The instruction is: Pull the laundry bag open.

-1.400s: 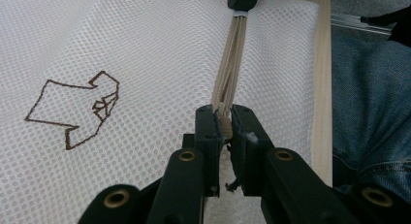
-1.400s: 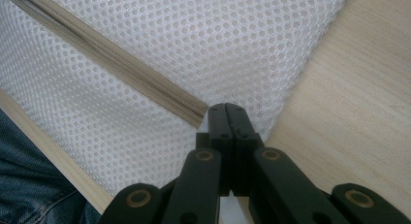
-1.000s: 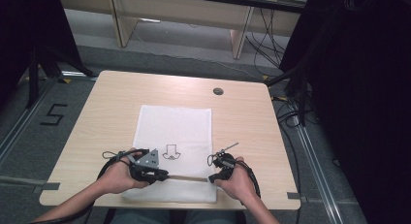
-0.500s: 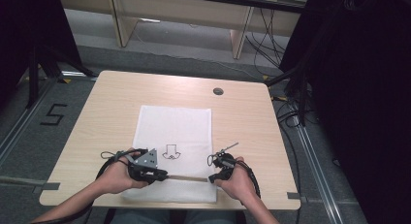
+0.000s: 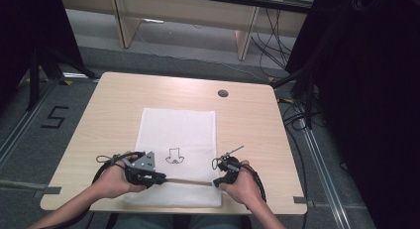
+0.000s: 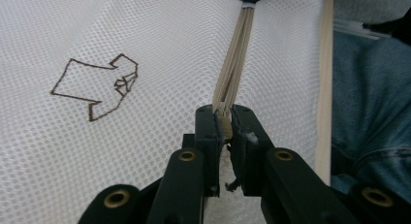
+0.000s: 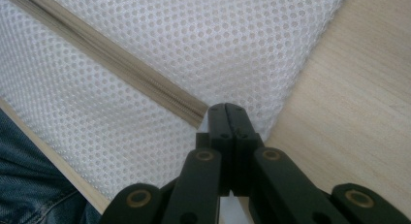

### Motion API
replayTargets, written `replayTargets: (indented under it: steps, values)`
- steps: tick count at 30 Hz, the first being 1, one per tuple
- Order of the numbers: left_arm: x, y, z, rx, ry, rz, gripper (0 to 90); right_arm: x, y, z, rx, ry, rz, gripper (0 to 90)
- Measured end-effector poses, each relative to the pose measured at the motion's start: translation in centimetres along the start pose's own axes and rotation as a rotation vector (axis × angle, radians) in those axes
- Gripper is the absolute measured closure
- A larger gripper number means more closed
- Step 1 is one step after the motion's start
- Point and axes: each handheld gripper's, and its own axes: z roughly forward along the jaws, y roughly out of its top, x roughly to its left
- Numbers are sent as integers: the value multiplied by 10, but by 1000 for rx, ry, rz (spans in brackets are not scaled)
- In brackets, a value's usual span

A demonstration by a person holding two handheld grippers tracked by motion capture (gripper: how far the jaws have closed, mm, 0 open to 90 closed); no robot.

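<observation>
Wooden table (image 5: 124, 105), band (image 5: 190, 181) stretched between both tools

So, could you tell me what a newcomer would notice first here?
A taut beige band stretches between the left gripper and the right gripper, each shut on one end, near the table's front edge. Beneath lies a white mesh bag bearing a small brown shirt outline.

No visible change across the interval. Left gripper (image 5: 157, 178) and right gripper (image 5: 218, 181) sit at the same spots on the white mesh bag (image 5: 178, 127); the beige band (image 5: 188, 181) spans between them at the same angle, equally taut.
</observation>
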Motion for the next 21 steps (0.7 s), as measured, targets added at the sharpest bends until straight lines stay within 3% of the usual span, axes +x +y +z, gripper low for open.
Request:
replayTargets:
  steps: [11,16,21]
  values:
    - [0,0,-2,7,7,14,819,0,0,0,1,0,1,900]
    - [0,-5,-5,-7,5,-10,819,0,0,0,0,1,2,900]
    - [-1,-5,-5,-3,5,-3,819,0,0,0,1,0,1,900]
